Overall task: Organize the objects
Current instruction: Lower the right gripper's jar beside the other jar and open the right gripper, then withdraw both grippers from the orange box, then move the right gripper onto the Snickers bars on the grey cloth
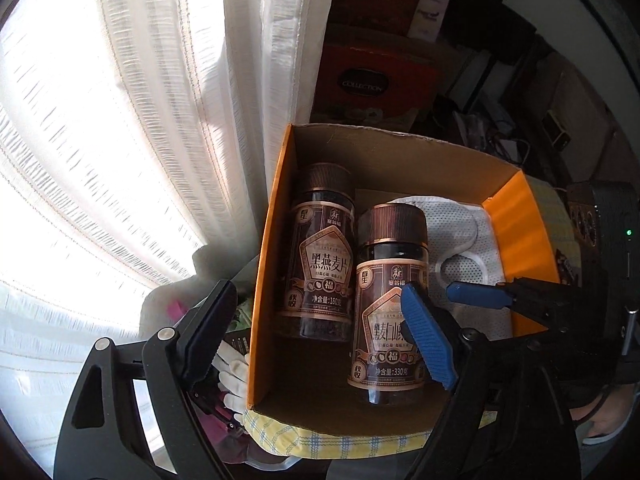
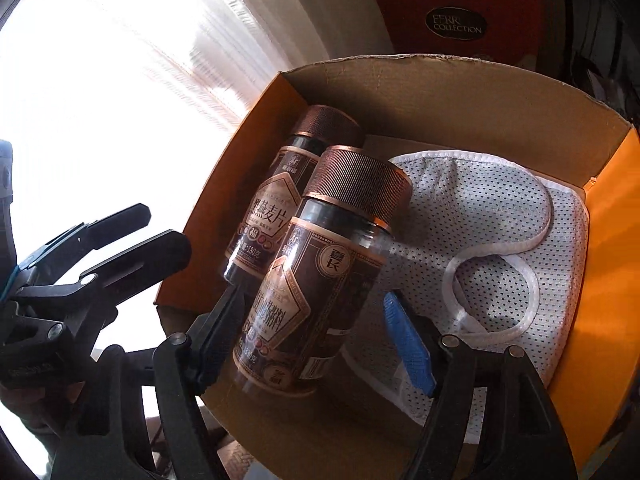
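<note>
An orange cardboard box (image 1: pixel 270 220) (image 2: pixel 440 92) holds two brown-lidded jars with dark labels, lying side by side. The smaller jar (image 1: pixel 316 256) (image 2: pixel 272 200) rests against the box's left wall. The bigger jar (image 1: pixel 384 280) (image 2: pixel 320 272) lies beside it, partly on a white mesh cloth (image 1: pixel 472 240) (image 2: pixel 500 220). My right gripper (image 2: pixel 316 340) (image 1: pixel 492 296) stands open around the bigger jar's lower end, its blue pad clear of the jar. My left gripper (image 1: pixel 320 340) is wide open, one finger outside the left wall and the other over the bigger jar.
A bright white curtain (image 1: pixel 120 120) hangs to the left of the box. A red "Collection" carton (image 1: pixel 372 76) (image 2: pixel 456 24) stands behind it. The box sits on a yellow checked cloth (image 1: pixel 340 436). Dark clutter fills the far right.
</note>
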Demonstrator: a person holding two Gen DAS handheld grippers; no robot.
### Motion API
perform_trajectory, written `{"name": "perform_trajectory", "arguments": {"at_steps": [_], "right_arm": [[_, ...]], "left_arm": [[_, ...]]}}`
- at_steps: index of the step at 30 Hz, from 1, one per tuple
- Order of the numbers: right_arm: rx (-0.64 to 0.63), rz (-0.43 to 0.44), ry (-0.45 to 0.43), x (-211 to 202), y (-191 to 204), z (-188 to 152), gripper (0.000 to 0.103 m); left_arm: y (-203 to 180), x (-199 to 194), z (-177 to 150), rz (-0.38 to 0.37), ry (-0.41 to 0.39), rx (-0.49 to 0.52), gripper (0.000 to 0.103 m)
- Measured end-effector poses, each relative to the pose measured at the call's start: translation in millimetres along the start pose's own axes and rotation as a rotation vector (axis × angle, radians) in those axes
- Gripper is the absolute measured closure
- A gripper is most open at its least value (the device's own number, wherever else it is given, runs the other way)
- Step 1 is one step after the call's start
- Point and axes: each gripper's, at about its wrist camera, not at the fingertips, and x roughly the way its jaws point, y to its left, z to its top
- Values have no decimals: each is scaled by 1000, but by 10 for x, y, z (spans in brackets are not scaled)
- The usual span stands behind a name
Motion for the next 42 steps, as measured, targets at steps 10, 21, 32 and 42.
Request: {"name": "perform_trajectory", "arguments": {"at_steps": [10,21,32,42], "right_arm": [[-64,-68,-86,-670,-104,-144,22],[-52,-226,-151,-1106,-412,-311,2],[-13,-313,-185,-1523,-807,-596,0],[72,-388,-232,-2001,-1379,-965,0]], "left_arm": [[-133,-30,-27,-30,1,-33,13],[-467,-135,-65,-99,-48,22,0],[-992,-93,-190,-108,-43,111,0],[-1591,-80,-241,-183,-31,179,0]]}}
